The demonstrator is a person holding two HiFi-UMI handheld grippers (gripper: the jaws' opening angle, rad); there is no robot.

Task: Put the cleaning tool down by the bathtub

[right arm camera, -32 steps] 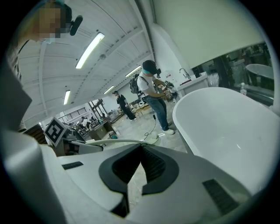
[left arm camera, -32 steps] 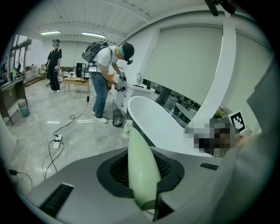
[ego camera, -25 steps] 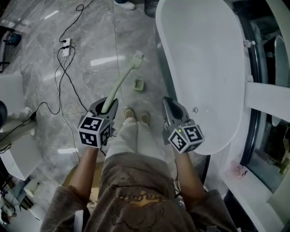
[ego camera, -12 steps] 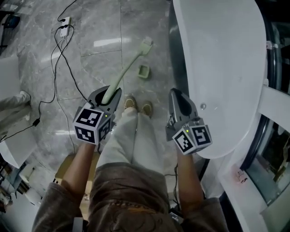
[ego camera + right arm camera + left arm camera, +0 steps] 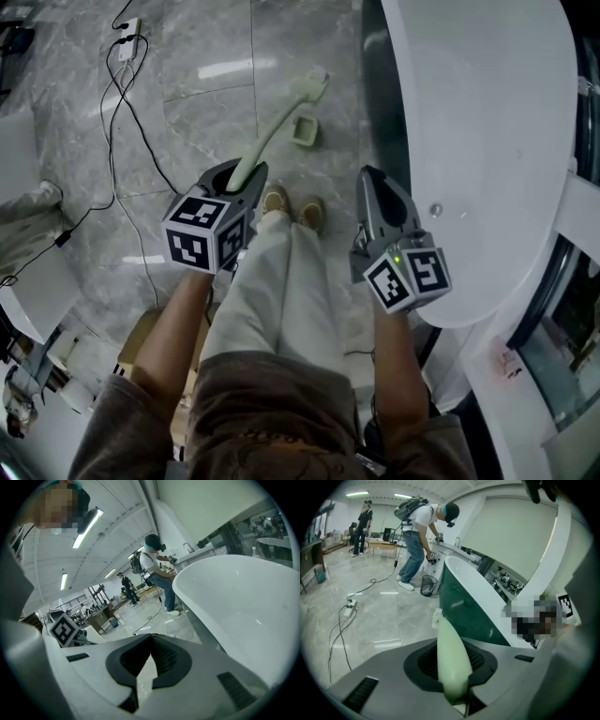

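Observation:
The cleaning tool is a pale green long-handled brush (image 5: 272, 131). Its handle (image 5: 452, 663) is clamped between the jaws of my left gripper (image 5: 234, 183), and its head (image 5: 309, 89) points forward over the marble floor. The brush hangs in the air just left of the white bathtub (image 5: 478, 141), whose dark green side (image 5: 464, 611) shows in the left gripper view. My right gripper (image 5: 380, 192) hovers beside the tub's near rim. Its jaws (image 5: 151, 637) meet at the tips with nothing between them.
A small green square item (image 5: 305, 131) lies on the floor below the brush head. A power strip and cables (image 5: 127, 42) trail at the far left. My feet (image 5: 292, 208) stand between the grippers. A person (image 5: 422, 541) bends over beyond the tub near a mesh bin (image 5: 428, 585).
Both grippers have moved a little forward and the tub fills more of the right side. The brush stays clamped in the left gripper, its head nearer the tub.

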